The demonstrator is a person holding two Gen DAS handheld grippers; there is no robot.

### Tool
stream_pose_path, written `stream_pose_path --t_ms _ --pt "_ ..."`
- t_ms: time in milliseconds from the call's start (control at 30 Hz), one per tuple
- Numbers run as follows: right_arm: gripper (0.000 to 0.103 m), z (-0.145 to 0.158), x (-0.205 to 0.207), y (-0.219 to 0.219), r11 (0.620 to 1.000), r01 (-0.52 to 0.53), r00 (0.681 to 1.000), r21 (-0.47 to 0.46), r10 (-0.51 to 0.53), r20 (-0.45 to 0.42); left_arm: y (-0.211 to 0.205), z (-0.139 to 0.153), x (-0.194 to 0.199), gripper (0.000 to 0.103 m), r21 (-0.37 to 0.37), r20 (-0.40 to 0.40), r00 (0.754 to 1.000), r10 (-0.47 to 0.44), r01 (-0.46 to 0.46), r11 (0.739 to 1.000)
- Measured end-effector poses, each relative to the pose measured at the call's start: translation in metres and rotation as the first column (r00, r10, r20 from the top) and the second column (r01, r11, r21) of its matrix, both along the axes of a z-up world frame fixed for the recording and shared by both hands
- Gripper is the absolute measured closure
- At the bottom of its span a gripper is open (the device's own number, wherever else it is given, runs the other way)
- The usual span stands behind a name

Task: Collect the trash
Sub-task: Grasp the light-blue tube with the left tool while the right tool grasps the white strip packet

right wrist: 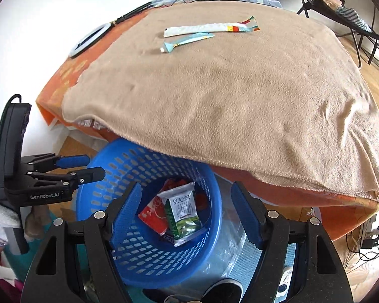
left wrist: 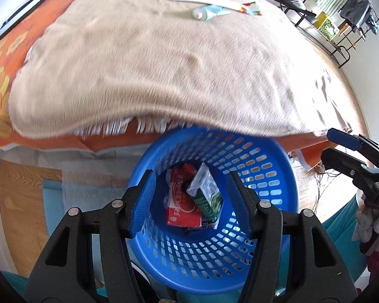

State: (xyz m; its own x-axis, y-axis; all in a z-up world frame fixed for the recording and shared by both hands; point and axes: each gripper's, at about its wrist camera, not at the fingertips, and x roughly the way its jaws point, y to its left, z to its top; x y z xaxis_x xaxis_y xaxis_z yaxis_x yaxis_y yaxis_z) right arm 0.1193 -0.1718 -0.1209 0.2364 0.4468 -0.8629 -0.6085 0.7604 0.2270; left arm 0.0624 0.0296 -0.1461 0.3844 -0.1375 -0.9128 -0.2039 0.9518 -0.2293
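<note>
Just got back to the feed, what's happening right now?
Trash is being collected off a bed. Both the left hand-held gripper and the right hand-held gripper hover open and empty over the blue basket, which already holds a red packet and a green-and-white milk pouch. A long white wrapper and a small tube remain on the tan blanket.

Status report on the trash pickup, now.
Left gripper and right gripper open, empty, over blue basket. Red packet and milk carton inside. White wrapper and tube on blanket, unobstructed.
</note>
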Motion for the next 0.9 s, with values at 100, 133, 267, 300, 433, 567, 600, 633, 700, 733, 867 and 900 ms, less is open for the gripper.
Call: stream_pose_path --t_ms 100,133,267,300,433,567,600,633,700,733,867,900 --pt "0.03 0.009 0.01 -0.003 1.0 0.005 1.0 0.026 -0.005 0.01 -0.001 0.011 0.014 0.043 -0.002 0.022 1.0 -0.019 0.019 1.0" --pt "0.03 0.012 0.014 -0.005 0.999 0.005 1.0 0.036 -0.005 0.014 -0.001 0.014 0.019 0.043 -0.002 0.028 0.999 -0.023 0.024 1.0" --pt "0.03 0.025 0.031 -0.007 0.997 -0.001 0.999 0.076 -0.001 0.035 0.002 0.024 0.043 0.043 0.003 0.049 0.998 -0.037 0.037 0.999" --pt "0.03 0.029 0.036 -0.007 0.997 -0.004 0.999 0.083 0.0 0.042 0.003 0.026 0.05 0.043 0.002 0.055 0.998 -0.04 0.04 0.999" --pt "0.03 0.044 0.057 -0.006 0.994 -0.012 0.998 0.11 0.005 0.067 0.007 0.036 0.076 0.043 -0.004 0.074 0.996 -0.047 0.048 0.999" --pt "0.03 0.06 0.084 -0.004 0.99 0.008 0.996 0.138 -0.019 0.085 0.013 0.042 0.106 0.043 -0.008 0.091 0.994 -0.054 0.055 0.998" --pt "0.03 0.064 0.091 -0.003 0.989 0.011 0.996 0.146 -0.024 0.088 0.015 0.043 0.115 0.043 -0.01 0.093 0.994 -0.054 0.055 0.998" --pt "0.03 0.067 0.098 -0.001 0.988 0.006 0.996 0.154 -0.02 0.089 0.017 0.044 0.122 0.043 -0.013 0.094 0.994 -0.053 0.055 0.998" --pt "0.03 0.073 0.113 0.005 0.987 -0.01 0.995 0.161 -0.006 0.1 0.02 0.043 0.137 0.043 -0.018 0.094 0.994 -0.05 0.052 0.998" --pt "0.03 0.076 0.121 0.009 0.987 -0.02 0.994 0.16 0.002 0.108 0.022 0.043 0.144 0.043 -0.021 0.093 0.994 -0.05 0.052 0.998" --pt "0.03 0.078 0.153 0.026 0.983 -0.042 0.994 0.179 0.024 0.103 0.026 0.038 0.168 0.043 -0.027 0.086 0.994 -0.064 0.067 0.997" --pt "0.03 0.078 0.161 0.03 0.981 -0.044 0.996 0.19 0.027 0.09 0.025 0.037 0.174 0.043 -0.02 0.082 0.994 -0.072 0.074 0.997"
